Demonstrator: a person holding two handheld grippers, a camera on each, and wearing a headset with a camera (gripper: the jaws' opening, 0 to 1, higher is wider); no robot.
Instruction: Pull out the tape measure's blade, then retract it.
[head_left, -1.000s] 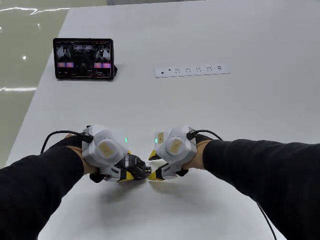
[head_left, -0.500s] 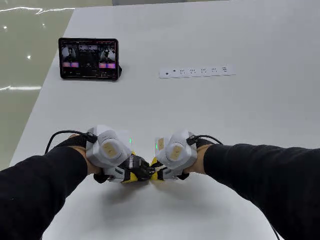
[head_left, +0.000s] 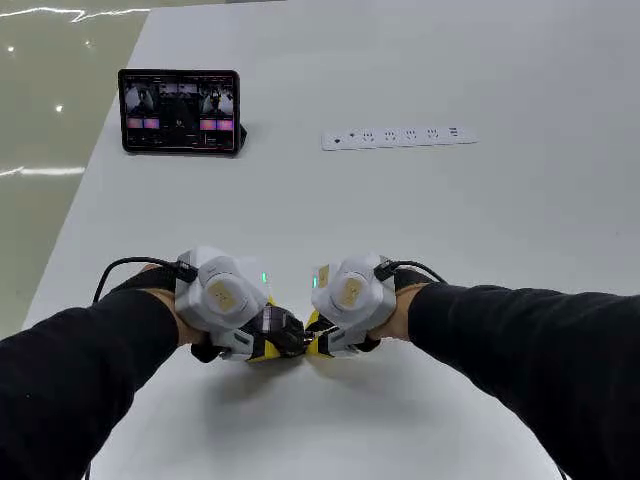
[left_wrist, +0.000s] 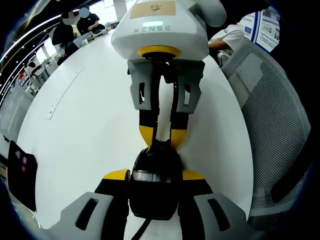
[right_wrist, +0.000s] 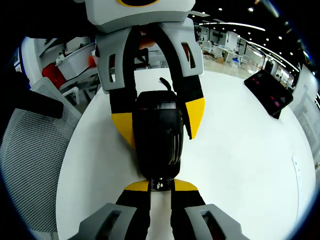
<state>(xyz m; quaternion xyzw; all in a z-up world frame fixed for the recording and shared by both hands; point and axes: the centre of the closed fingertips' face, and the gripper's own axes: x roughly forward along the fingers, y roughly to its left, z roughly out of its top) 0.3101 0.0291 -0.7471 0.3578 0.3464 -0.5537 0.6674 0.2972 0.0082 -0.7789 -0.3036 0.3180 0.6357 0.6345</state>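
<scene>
A black tape measure (head_left: 279, 329) sits between the yellow-tipped jaws of my left gripper (head_left: 266, 337), which is shut on its case just above the white table (head_left: 400, 250). In the left gripper view the case (left_wrist: 153, 189) fills the gap between my left gripper's (left_wrist: 152, 175) jaws. My right gripper (head_left: 312, 338) faces it nose to nose. Its jaws are shut on the small metal blade hook (right_wrist: 159, 184) at the case's mouth. In the right gripper view the case (right_wrist: 159, 135) stands right beyond my right gripper (right_wrist: 157, 186). No length of blade shows between them.
A tablet (head_left: 180, 97) with a lit screen stands propped at the table's far left. A white power strip (head_left: 398, 137) lies at the far middle. A mesh chair (left_wrist: 280, 125) stands beside the table. People sit at desks far behind.
My right gripper has moved left until its tips meet the tape measure's front, and its jaws have come together. The left gripper keeps its hold on the case.
</scene>
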